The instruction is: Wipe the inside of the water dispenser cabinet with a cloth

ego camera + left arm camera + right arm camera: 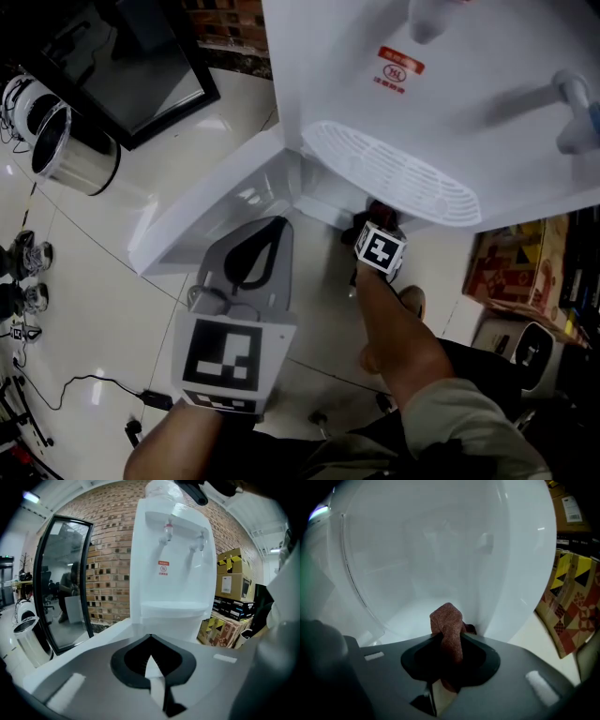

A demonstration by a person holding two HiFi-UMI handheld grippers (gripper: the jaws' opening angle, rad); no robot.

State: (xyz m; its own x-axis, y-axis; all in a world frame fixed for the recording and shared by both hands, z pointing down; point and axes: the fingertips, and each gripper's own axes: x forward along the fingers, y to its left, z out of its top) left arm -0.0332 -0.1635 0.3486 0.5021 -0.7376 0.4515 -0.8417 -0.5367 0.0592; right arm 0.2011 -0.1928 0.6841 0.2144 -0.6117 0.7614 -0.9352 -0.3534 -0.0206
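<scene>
The white water dispenser [450,84] stands at the upper right of the head view, its cabinet door [206,211] swung open to the left. My right gripper [450,637] is shut on a reddish-brown cloth [447,623], which sticks up between the jaws. It points down into the white inside of the cabinet [417,564]. In the head view its marker cube [380,250] sits just under the drip tray [394,173], and the jaw tips are hidden. My left gripper [275,227] is shut and empty, hovering over the open door and facing the dispenser [171,569].
A steel bin [66,150] and a black-framed glass panel [141,75] stand to the left. Printed cardboard boxes [520,272] are stacked right of the dispenser. A cable [84,382] lies on the tiled floor at lower left. A brick wall [112,564] is behind.
</scene>
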